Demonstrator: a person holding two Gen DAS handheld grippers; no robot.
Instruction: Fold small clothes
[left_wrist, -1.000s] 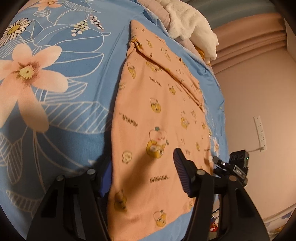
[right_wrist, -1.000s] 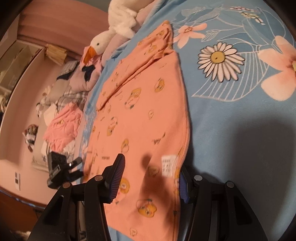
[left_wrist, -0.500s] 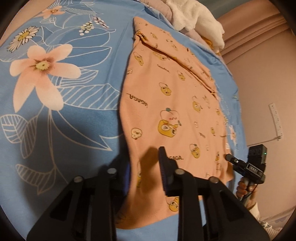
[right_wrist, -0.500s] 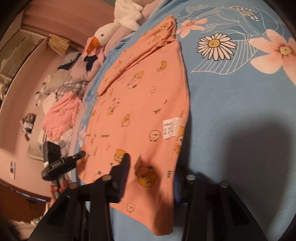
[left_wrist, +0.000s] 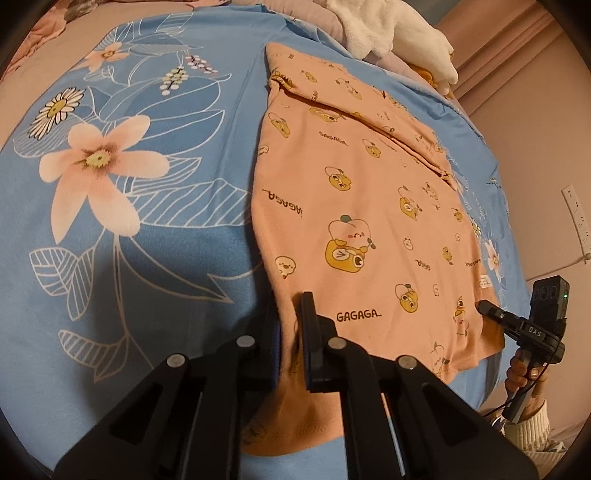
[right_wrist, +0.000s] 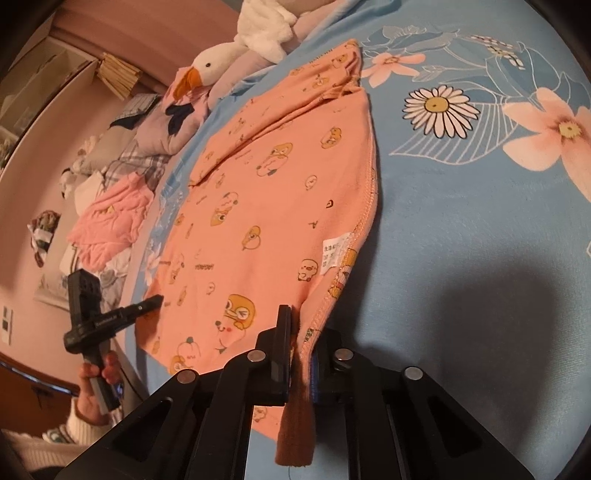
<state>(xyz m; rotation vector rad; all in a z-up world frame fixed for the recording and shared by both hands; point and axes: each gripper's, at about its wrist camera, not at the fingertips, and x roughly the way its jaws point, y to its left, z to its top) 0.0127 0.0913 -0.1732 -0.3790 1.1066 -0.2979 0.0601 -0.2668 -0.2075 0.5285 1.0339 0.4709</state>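
An orange child's garment (left_wrist: 369, 206) printed with yellow cartoon animals and "GAGAGA" lies spread on a blue floral bedsheet (left_wrist: 147, 229). It also shows in the right wrist view (right_wrist: 266, 206), with a white care label at its right seam. My left gripper (left_wrist: 291, 332) is shut on the garment's near left corner. My right gripper (right_wrist: 299, 350) is shut on the garment's near right corner, and the pinched hem hangs down between its jaws. Each gripper shows in the other's view, at the garment's near edge.
A white plush goose (right_wrist: 221, 62) and a heap of clothes, one pink (right_wrist: 110, 221), lie beyond the bed's left side. White fluffy fabric (left_wrist: 388, 33) sits past the garment's far end. A pink wall with a power strip (left_wrist: 576, 218) is at the right.
Both grippers have closed from open onto the garment's near corners. Both have drawn back, so more of the garment and sheet is in view.
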